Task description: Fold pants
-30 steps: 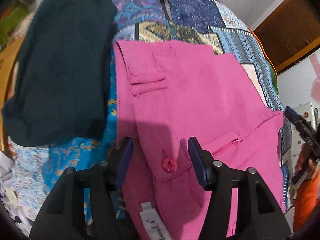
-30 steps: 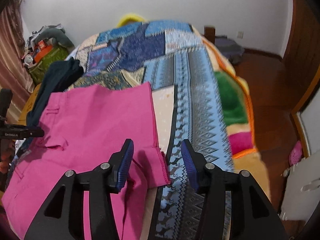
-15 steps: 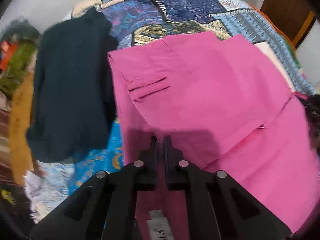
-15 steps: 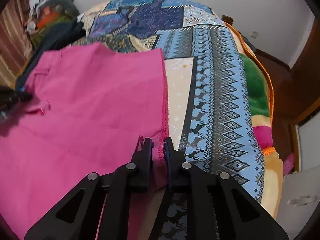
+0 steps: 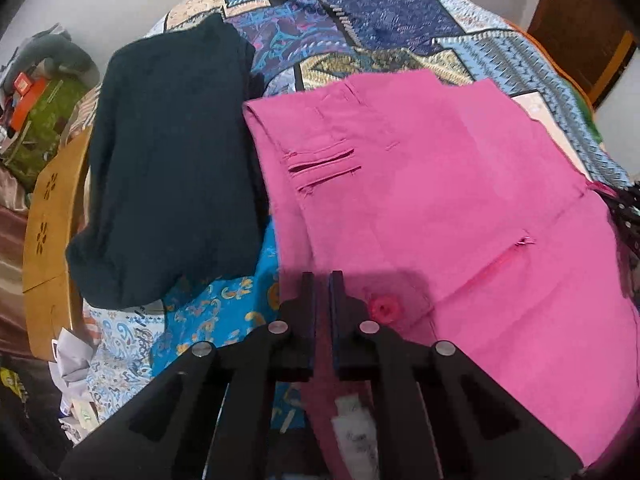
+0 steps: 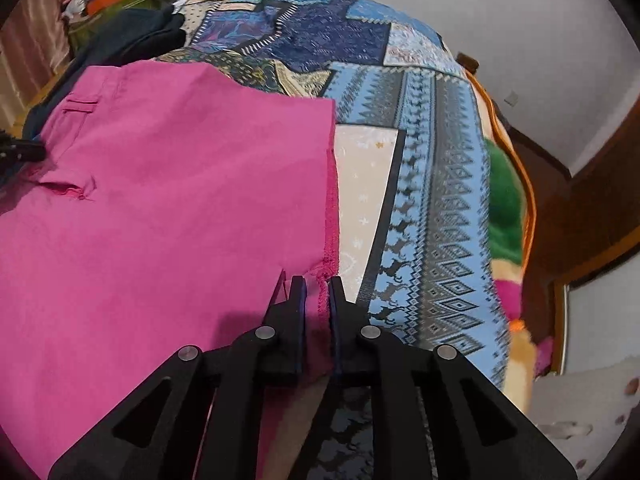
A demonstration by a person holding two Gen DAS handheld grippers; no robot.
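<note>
Pink pants (image 5: pixel 432 184) lie spread on a patterned bedspread (image 5: pixel 380 12). In the left wrist view the waistband with a pink button (image 5: pixel 382 307) and a back pocket slit (image 5: pixel 324 160) show. My left gripper (image 5: pixel 322 280) is shut on the waistband edge by the button. In the right wrist view the pants (image 6: pixel 168 200) fill the left side. My right gripper (image 6: pixel 317 284) is shut on the near corner of the leg hem (image 6: pixel 331 216). The left gripper's tip (image 6: pixel 22 151) shows at the far left.
A folded dark garment (image 5: pixel 168 168) lies left of the pants, touching them. A wooden bed frame (image 5: pixel 44 216) and clutter (image 5: pixel 36 96) stand at the left. The bed's right edge (image 6: pixel 516 184) drops to a wooden floor. A white object (image 6: pixel 580 420) sits lower right.
Both grippers went from open to shut on the pants: the left on the waistband, the right on the hem corner. Both views have since lifted a little with the cloth held.
</note>
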